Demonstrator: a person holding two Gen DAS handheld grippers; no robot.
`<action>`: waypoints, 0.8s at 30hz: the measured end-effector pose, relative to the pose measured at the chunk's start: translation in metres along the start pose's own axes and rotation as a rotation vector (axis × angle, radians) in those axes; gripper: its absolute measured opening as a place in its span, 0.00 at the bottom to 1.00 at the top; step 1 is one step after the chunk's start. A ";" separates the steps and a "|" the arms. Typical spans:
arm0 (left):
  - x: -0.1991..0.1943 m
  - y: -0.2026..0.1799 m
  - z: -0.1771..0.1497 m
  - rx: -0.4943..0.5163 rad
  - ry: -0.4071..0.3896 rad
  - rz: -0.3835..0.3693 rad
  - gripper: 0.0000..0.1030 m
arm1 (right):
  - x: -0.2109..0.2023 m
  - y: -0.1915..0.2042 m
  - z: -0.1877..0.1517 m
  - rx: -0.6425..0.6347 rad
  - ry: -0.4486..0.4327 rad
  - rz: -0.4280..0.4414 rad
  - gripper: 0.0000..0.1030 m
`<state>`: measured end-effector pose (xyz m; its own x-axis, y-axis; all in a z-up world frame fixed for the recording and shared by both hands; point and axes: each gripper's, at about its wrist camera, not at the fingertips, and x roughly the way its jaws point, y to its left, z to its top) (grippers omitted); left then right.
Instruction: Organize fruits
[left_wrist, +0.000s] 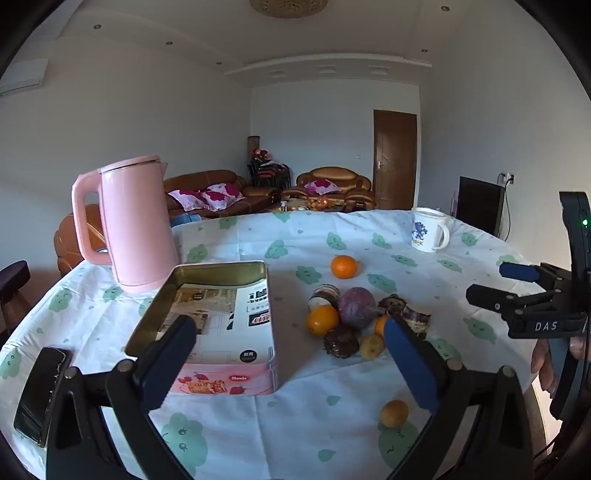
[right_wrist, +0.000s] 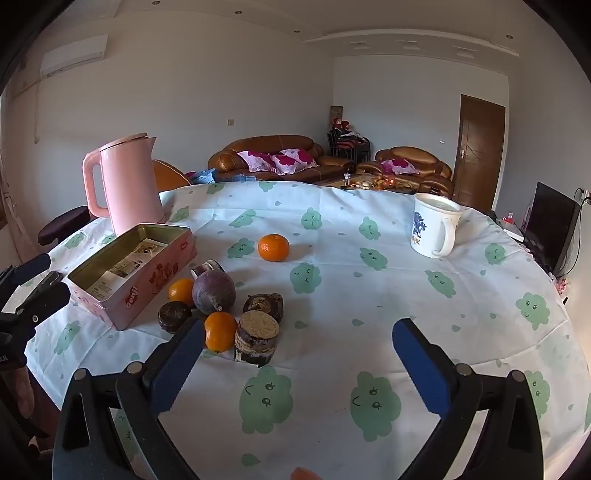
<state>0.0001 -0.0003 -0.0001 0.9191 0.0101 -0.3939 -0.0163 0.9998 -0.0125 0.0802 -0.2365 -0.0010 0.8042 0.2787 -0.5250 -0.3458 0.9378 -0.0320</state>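
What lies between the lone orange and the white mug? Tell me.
Nothing: only bare tablecloth between the orange and the mug, clearest in the right wrist view.

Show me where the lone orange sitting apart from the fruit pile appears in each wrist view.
Left wrist: the lone orange sits right of centre, beyond the fruit pile, nearer the white mug.
Right wrist: the lone orange is near the centre, behind the fruit pile, on the tablecloth.
Shared landmark: the pink kettle, upright at the left, behind the open tin.
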 end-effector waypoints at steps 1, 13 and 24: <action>0.000 0.000 0.000 0.005 0.001 0.009 1.00 | 0.000 0.001 -0.001 0.001 0.000 0.001 0.99; -0.001 -0.012 -0.004 0.034 0.008 -0.013 1.00 | -0.005 0.006 -0.004 -0.001 -0.001 0.025 0.99; -0.001 -0.009 -0.005 0.023 0.012 -0.007 1.00 | -0.007 0.014 -0.007 -0.008 -0.011 0.029 0.99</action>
<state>-0.0027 -0.0092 -0.0041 0.9144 0.0030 -0.4049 -0.0009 1.0000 0.0054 0.0665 -0.2271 -0.0032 0.7990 0.3078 -0.5166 -0.3729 0.9276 -0.0240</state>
